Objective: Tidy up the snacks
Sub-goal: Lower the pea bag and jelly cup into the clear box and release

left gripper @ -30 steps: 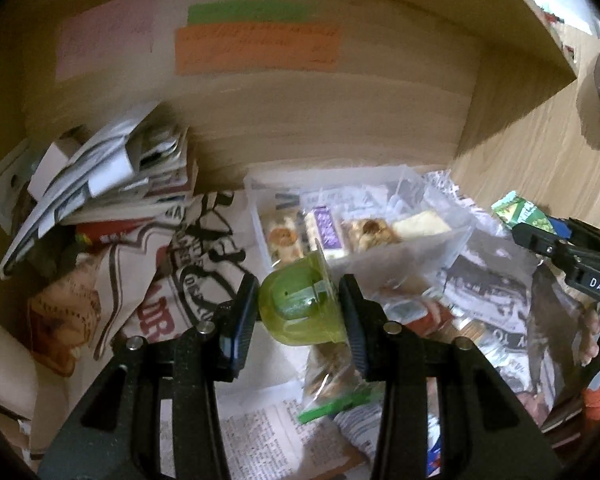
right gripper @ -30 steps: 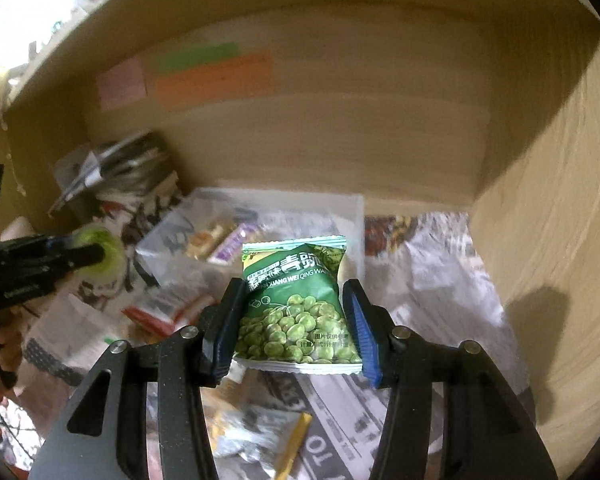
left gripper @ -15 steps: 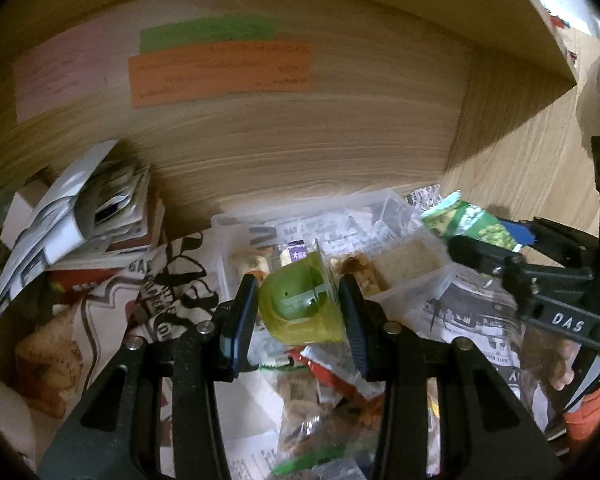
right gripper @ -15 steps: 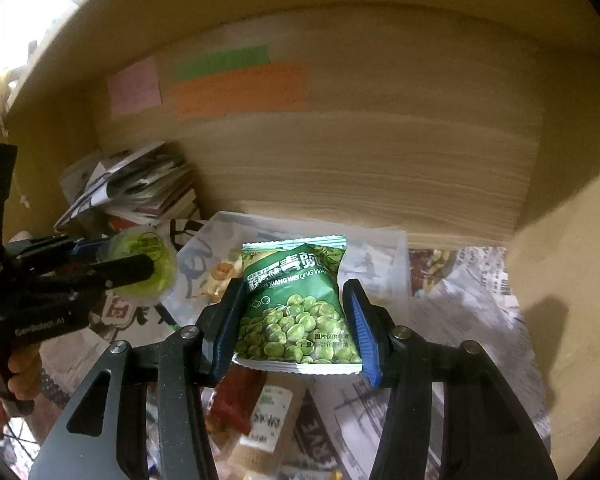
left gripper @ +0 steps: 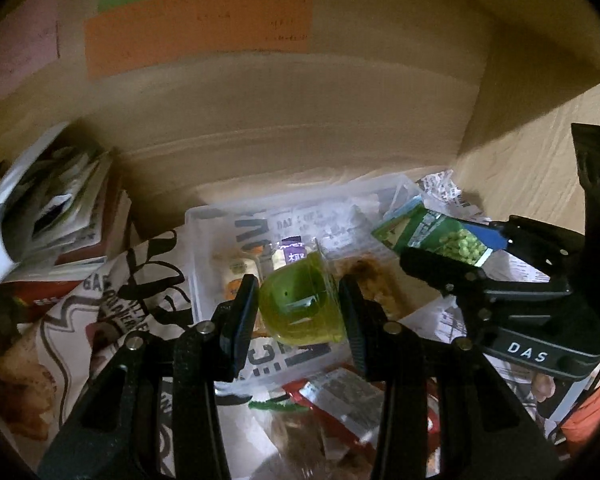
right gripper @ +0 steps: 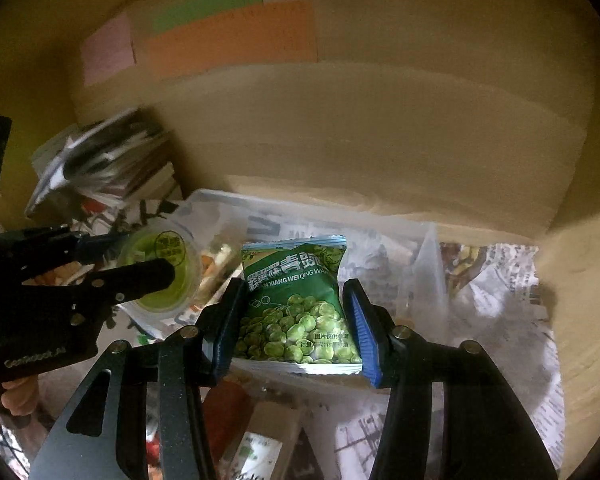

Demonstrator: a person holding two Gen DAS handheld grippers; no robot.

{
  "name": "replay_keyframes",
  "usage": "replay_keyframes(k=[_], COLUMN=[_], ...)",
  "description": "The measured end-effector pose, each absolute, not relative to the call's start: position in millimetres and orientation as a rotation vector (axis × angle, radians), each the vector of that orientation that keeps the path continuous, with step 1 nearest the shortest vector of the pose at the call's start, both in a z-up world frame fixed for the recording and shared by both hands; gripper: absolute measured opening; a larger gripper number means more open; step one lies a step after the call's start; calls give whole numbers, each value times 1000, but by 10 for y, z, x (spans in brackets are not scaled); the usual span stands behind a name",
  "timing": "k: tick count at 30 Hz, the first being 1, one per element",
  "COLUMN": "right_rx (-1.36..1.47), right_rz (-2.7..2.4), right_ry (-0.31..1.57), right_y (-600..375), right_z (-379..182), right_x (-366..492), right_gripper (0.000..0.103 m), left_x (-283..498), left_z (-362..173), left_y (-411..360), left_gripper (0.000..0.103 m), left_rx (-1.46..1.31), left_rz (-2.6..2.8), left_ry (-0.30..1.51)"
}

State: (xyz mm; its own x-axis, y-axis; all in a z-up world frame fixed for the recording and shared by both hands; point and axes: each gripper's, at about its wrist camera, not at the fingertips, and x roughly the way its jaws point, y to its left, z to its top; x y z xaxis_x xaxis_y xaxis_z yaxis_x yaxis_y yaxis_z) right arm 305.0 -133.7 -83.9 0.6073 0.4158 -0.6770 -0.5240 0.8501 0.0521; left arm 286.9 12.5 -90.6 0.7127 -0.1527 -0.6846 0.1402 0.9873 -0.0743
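Observation:
My left gripper (left gripper: 298, 304) is shut on a small green jelly cup (left gripper: 300, 304), held just above the near part of a clear plastic bin (left gripper: 204, 216). The bin holds several wrapped snacks (left gripper: 240, 270). My right gripper (right gripper: 296, 312) is shut on a green bag of peas (right gripper: 296, 300), hovering over the same bin (right gripper: 428, 248). In the left wrist view the right gripper (left gripper: 460, 252) comes in from the right with the pea bag (left gripper: 432, 232). In the right wrist view the left gripper (right gripper: 168, 264) carries the jelly cup (right gripper: 160, 268) at the left.
The bin stands on newspaper (right gripper: 500, 280) inside a wooden shelf compartment with coloured notes (left gripper: 196, 32) on its back wall. A pile of magazines (left gripper: 48, 208) and a printed bag (left gripper: 112, 304) lie at the left. Loose snack packets (left gripper: 340, 400) lie in front of the bin.
Both grippers have moved forward toward the back wall and a little down, bringing the jelly cup and the pea bag over the clear bin. Both grips are unchanged.

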Motion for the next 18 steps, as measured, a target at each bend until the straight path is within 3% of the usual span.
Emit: replay_keyframes(k=[18], right_rx=[-203], right_rz=[522], right_ry=[855], right_y=[-1282], right_z=[-1152], right_x=[3276], right_gripper=[48], left_x=[3105], left_z=[-1141], left_y=[141], left_gripper=[45], left_rx=[-4], left_rz=[-141], left_ry=[799])
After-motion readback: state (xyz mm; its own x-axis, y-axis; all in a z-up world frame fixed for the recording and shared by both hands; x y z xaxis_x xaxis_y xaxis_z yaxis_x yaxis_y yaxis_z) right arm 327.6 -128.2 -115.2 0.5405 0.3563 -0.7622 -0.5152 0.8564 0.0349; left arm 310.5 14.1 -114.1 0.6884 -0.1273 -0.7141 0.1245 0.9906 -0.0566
